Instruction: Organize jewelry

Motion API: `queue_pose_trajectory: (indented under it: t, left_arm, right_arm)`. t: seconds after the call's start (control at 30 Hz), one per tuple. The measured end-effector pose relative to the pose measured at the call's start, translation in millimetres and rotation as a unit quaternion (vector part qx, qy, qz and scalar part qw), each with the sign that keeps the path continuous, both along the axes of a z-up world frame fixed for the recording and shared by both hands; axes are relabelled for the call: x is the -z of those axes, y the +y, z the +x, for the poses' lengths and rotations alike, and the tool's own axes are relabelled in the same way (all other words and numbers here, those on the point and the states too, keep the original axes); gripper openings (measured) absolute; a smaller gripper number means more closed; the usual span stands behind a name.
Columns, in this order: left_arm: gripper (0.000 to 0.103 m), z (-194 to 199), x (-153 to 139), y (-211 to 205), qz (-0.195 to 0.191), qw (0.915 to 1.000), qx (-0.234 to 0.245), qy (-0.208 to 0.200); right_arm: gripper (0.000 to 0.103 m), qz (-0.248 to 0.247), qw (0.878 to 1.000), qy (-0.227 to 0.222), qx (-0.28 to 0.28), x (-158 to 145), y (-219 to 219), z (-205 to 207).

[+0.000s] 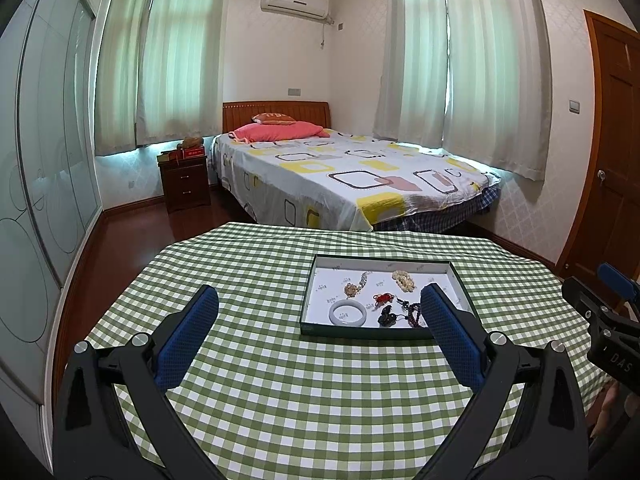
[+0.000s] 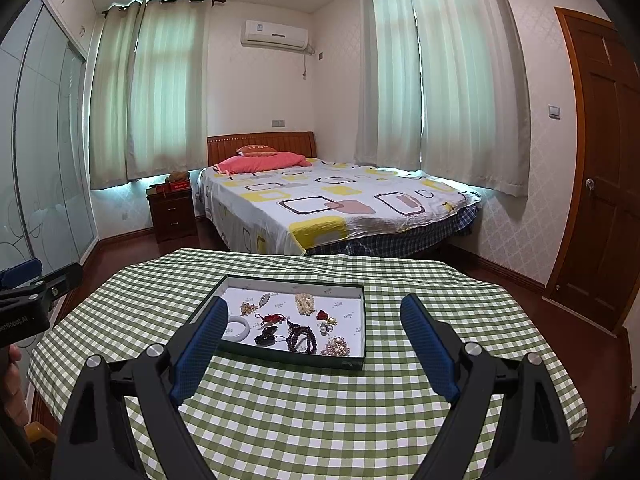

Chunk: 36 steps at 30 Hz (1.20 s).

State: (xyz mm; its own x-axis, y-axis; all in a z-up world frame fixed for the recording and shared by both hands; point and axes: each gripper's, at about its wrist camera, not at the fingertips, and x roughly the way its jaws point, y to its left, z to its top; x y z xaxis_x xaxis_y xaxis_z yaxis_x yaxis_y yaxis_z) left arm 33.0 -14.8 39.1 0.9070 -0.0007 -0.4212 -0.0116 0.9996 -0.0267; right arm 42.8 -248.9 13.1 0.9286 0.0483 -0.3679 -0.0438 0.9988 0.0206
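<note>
A shallow dark-rimmed tray (image 1: pixel 384 258) (image 2: pixel 296 281) with a white floor sits on the green checked tablecloth. In it lie a white jade bangle (image 1: pixel 347 313) (image 2: pixel 237 328), a cream bead bracelet (image 1: pixel 403 280) (image 2: pixel 305 303), a red knot charm (image 1: pixel 383 299) (image 2: pixel 273 317), dark bead strings (image 1: pixel 412 314) (image 2: pixel 301 338), a black charm (image 1: pixel 387 316) and a pearl cluster (image 2: pixel 335 347). My left gripper (image 1: pixel 318 300) is open and empty, held above the cloth short of the tray. My right gripper (image 2: pixel 314 310) is open and empty, hovering near the tray's front edge.
The table (image 1: pixel 256 364) (image 2: pixel 440 292) has checked cloth around the tray. Beyond it stand a bed (image 1: pixel 344 172), a nightstand (image 1: pixel 185 180), a glass wardrobe (image 1: pixel 44 160) on the left and a wooden door (image 2: pixel 600 160) on the right. The right gripper shows at the left wrist view's right edge (image 1: pixel 600 312).
</note>
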Motion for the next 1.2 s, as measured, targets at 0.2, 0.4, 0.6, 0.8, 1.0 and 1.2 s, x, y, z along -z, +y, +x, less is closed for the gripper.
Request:
queue_pose_trajectory:
  t: [0.2, 0.4, 0.6, 0.8, 1.0, 1.2]
  left_arm:
    - [0.098, 0.1, -0.3, 1.2, -0.004, 1.0, -0.001, 0.001]
    - [0.098, 0.8, 0.8, 1.4, -0.006, 1.0, -0.002, 0.002]
    - [0.098, 0.3, 1.3, 1.7, -0.006, 1.0, -0.002, 0.001]
    - [0.098, 0.1, 1.0, 1.2, -0.007, 1.0, -0.002, 0.0]
    - [0.098, -1.4, 0.7, -0.5, -0.006, 1.0, 0.0, -0.003]
    - [0.098, -2.7, -0.4, -0.6, -0.007, 1.0, -0.001, -0.004]
  right_arm:
    - [0.085, 0.0, 1.0, 0.0, 0.0, 0.1, 0.8, -0.1]
    - [0.085, 0.0, 1.0, 0.0, -0.001, 0.0, 1.1, -0.4]
    - [0.085, 0.0, 1.0, 0.001, -0.001, 0.5, 2.2, -0.6]
    - [0.085, 0.0, 1.0, 0.0, -0.001, 0.3, 2.6, -0.7]
    - [0.085, 0.0, 1.0, 0.0, -0.001, 0.0, 2.8, -0.9]
    - [0.085, 0.0, 1.0, 0.001, -0.001, 0.1, 3.1, -1.2]
